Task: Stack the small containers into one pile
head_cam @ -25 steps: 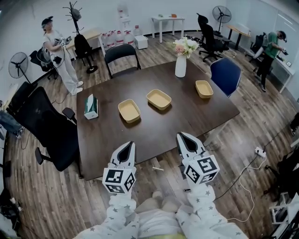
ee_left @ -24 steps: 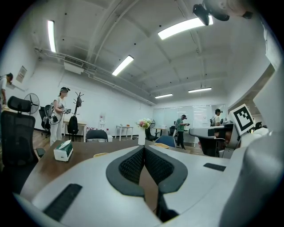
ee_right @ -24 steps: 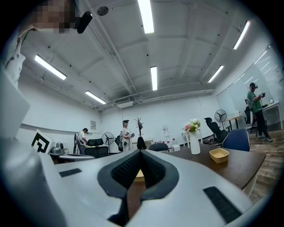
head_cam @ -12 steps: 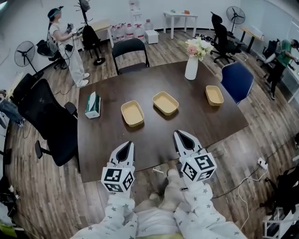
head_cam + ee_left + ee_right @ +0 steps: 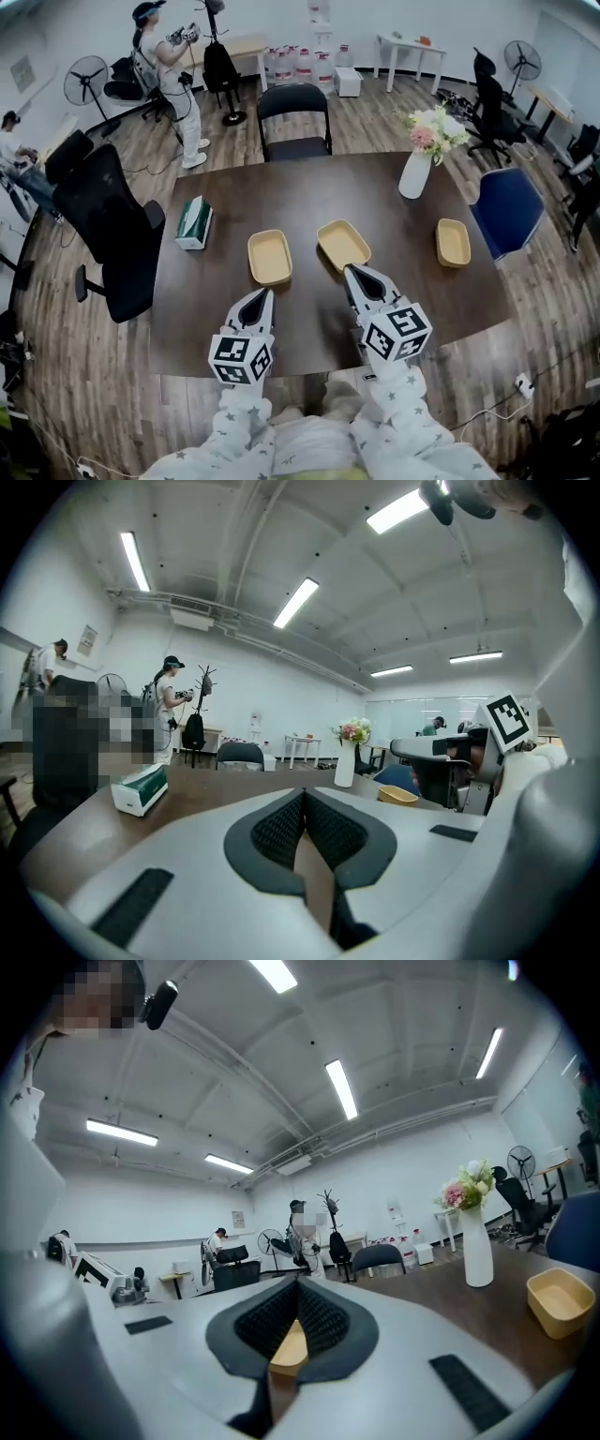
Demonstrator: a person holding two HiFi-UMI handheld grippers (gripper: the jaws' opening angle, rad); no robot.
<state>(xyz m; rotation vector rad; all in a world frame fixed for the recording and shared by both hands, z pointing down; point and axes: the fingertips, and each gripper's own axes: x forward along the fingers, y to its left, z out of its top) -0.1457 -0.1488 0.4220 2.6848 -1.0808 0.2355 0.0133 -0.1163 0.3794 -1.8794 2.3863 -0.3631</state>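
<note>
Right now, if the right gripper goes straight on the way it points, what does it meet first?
Probably the middle container: its near rim lies just ahead of the right gripper, whose fingers are shut and empty. Height is unclear, so it might pass over it.

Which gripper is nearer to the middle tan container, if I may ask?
Right. The right gripper is just short of the middle tan container; the left gripper hangs farther back, leftward.

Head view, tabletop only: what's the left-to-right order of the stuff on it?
tissue box → left container → middle container → flower vase → right container
</note>
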